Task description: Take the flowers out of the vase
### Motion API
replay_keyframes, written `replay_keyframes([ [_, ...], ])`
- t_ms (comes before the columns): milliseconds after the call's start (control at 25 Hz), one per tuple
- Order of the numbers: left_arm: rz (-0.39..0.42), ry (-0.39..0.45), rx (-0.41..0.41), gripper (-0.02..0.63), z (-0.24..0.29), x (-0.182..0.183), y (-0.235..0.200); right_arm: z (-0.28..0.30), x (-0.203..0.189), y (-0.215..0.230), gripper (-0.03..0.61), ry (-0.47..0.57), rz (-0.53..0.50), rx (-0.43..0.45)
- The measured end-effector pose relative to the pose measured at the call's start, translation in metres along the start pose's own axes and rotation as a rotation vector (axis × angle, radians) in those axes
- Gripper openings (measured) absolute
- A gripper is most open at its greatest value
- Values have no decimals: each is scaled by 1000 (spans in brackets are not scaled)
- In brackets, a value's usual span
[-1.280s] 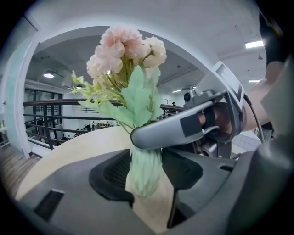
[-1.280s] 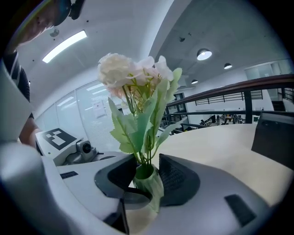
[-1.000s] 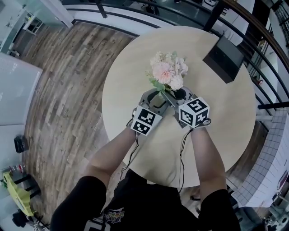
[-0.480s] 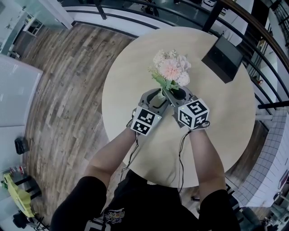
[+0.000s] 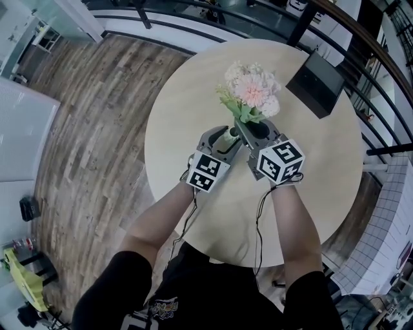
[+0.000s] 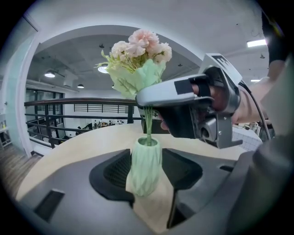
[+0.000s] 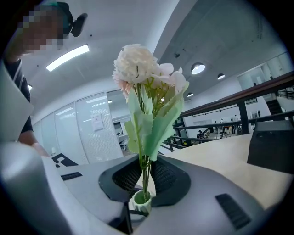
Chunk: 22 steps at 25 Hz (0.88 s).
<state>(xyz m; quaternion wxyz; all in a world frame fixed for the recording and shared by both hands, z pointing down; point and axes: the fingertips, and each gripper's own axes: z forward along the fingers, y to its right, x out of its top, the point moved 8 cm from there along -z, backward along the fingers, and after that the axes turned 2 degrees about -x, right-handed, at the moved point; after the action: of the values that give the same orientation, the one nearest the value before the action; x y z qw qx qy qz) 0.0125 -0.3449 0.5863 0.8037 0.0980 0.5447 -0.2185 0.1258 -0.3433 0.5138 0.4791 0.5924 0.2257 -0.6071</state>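
A bunch of pink and cream flowers point(image 5: 253, 92) with green leaves stands above a small pale green ribbed vase point(image 6: 146, 167). My left gripper point(image 6: 148, 176) is shut on the vase, one pad against each side, and the vase rests on the round table point(image 5: 187, 90). My right gripper point(image 7: 145, 173) has just been closing and is shut on the thin green stems point(image 7: 146, 176) just above the vase mouth point(image 7: 140, 202). In the left gripper view the stem ends point(image 6: 148, 131) still reach into the vase. In the head view both grippers sit side by side, left point(image 5: 226, 136), right point(image 5: 248, 129).
A black box point(image 5: 316, 80) stands on the far right of the table. A dark railing point(image 5: 193, 13) runs behind the table, and wooden floor point(image 5: 90, 129) lies to the left. The person's forearms reach in from the near edge.
The right gripper has risen with the flowers, and the bunch has shifted up and to the right in the head view. The left gripper and vase have stayed put.
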Motion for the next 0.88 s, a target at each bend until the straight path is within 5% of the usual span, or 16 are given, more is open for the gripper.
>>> replay_keyframes([
  [880, 0, 52, 14, 216, -40, 8, 10, -53, 57, -8, 63, 227, 79, -106],
])
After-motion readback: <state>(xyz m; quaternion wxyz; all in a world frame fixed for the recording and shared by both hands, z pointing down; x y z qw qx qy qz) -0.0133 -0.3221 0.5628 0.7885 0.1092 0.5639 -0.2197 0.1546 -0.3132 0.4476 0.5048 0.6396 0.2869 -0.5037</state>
